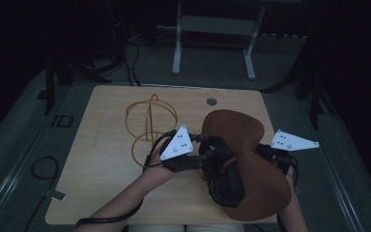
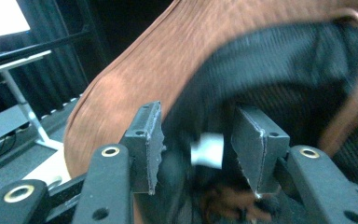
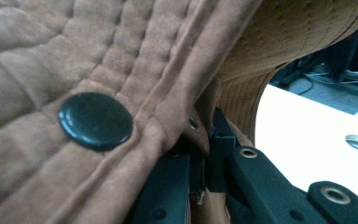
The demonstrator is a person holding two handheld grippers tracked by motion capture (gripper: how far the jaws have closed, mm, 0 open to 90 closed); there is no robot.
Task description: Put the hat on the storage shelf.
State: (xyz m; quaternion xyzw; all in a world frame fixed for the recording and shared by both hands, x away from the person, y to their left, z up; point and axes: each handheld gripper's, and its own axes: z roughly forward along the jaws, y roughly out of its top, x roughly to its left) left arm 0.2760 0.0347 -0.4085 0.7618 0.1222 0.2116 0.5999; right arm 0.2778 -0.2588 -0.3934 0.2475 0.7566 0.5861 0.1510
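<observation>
Your right gripper [image 3: 200,154] pinches the brown hat [image 1: 251,159] at its brim edge, jaws clamped on fabric. The hat's long axis runs away from you, its dark lining [image 2: 279,70] turned toward your left gripper [image 2: 193,149], whose jaws stand apart around that lining. Beyond the left gripper sits a wire stand [image 1: 149,128] on the table [image 1: 101,169].

one brown hat [image 1: 251,159], one wire stand [image 1: 149,126], two grippers
</observation>
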